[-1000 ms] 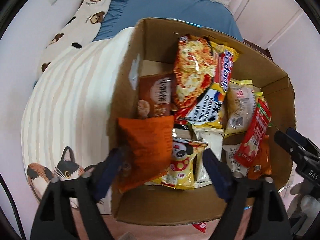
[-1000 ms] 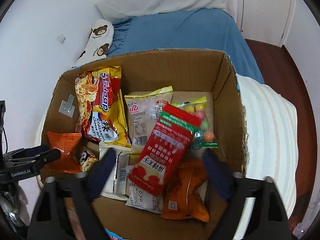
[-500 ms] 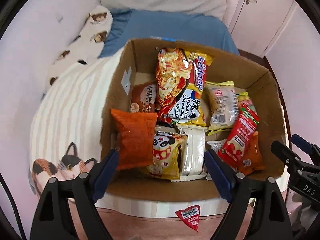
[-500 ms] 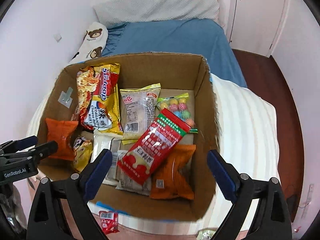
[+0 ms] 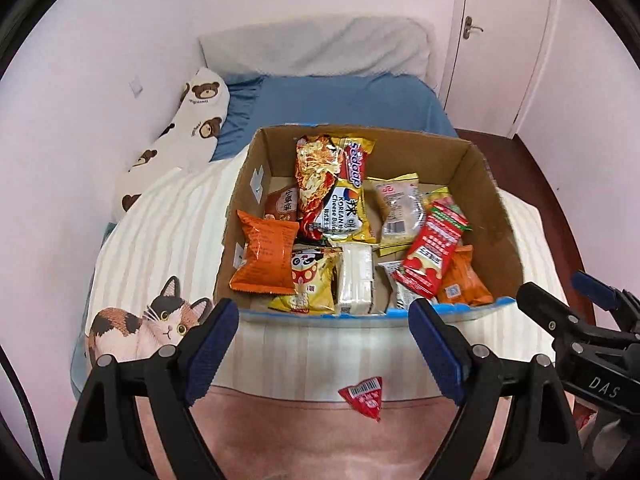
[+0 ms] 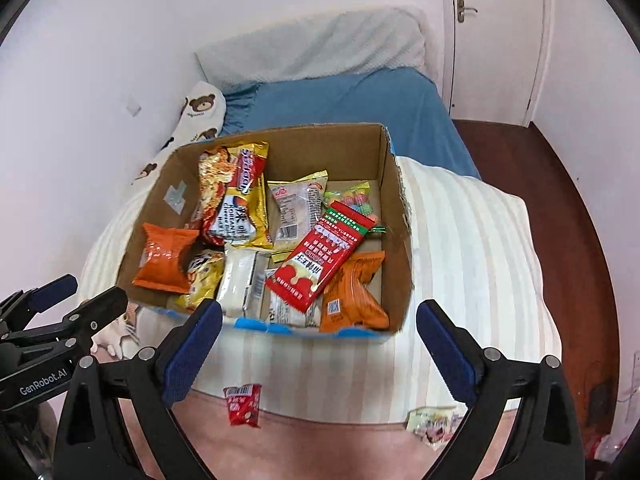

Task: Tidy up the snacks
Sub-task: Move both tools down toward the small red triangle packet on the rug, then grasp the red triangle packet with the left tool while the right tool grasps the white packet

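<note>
Snacks in cardboard box: both hand-held grippers, left and right, now drawn back, spread and empty (right's jaws just widened); red packet remains outside.

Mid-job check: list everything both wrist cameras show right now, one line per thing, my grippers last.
cardboard box: 1, brown, on striped blanket
noodle packet: 1, yellow-red, box rear
orange packets: 2, box's left and right front
red packet: 1, atop others, right
panda packet: 1, yellow, front
white packet: 1, front centre
small red packet: 1, outside box, near edge
pale packet: 1, outside, right
bear pillow: 1, white
left gripper: open, empty
right gripper: open, empty
</note>
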Demonstrator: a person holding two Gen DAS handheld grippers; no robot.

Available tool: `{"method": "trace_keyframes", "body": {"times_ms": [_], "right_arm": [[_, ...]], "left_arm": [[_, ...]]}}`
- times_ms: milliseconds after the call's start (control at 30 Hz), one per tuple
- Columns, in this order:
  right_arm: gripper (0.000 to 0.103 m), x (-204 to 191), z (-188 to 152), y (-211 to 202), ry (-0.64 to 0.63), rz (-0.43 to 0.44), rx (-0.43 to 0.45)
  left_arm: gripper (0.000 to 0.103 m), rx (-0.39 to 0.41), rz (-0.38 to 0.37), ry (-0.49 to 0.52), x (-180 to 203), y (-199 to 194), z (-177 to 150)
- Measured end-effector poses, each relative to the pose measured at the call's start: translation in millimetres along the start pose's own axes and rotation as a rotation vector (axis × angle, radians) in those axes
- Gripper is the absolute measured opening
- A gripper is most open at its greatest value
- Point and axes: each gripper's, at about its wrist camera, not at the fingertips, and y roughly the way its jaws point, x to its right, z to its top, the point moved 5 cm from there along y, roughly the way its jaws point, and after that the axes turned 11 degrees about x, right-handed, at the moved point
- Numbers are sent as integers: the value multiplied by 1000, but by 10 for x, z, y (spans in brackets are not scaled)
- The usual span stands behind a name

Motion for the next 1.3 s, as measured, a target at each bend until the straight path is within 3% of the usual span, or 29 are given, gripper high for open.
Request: {"method": "trace_keyframes", "body": {"times_ms": [200, 367, 700, 867, 967, 1033, 1167, 1300], "right_arm": [[100, 80, -133, -284, 44, 23, 21], [100, 450, -381, -352, 133, 10, -16], [100, 1355, -1239, 366, 301, -90, -281], [99, 1603, -1687, 760, 404, -107, -401], [92, 1676, -1895, 920, 466, -107, -458], [89, 1664, -1953, 965, 444, -128, -460], [66, 1520, -1991, 978, 362, -138, -441], [66, 1354, -2051, 965, 329, -98, -443]], "left_arm": [[87, -6, -19, -6, 84, -134, -192], [87, -107, -43, -37, 132, 67, -520], [87, -419, -98, -136, 265, 837, -1286], [87, -506, -120, -179, 352, 1076, -1497], [87, -558, -135, -199, 409, 1197, -1602], [87, -578, -132, -201, 431, 1267, -1661], [87, -615, -145, -213, 465, 1390, -1769], [87, -624, -164, -245, 481, 1496, -1846]]}}
